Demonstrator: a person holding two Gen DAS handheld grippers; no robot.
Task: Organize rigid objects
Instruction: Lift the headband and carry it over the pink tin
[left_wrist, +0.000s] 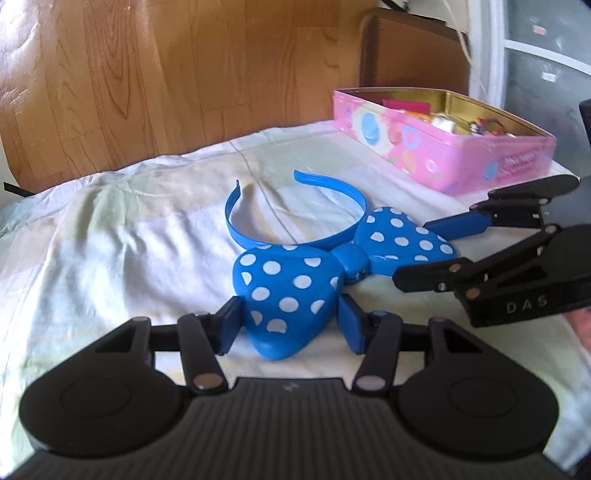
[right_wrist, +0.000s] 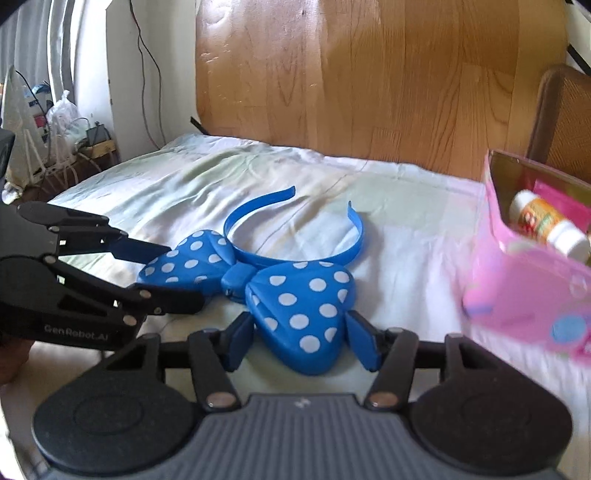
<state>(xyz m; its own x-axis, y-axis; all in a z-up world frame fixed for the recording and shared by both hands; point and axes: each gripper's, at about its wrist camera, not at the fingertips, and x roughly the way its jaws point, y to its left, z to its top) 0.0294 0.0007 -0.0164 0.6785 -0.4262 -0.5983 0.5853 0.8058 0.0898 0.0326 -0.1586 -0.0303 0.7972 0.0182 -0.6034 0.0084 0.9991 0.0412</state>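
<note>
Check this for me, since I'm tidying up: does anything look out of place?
Yes. The blue polka-dot bow headband lies loose on the pale bedsheet, outside the open pink tin that holds the other small items. Each gripper straddles one bow lobe. Nothing looks broken or spilled.

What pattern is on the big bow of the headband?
The bow is blue with white polka dots, clearest in the left wrist view.
</note>
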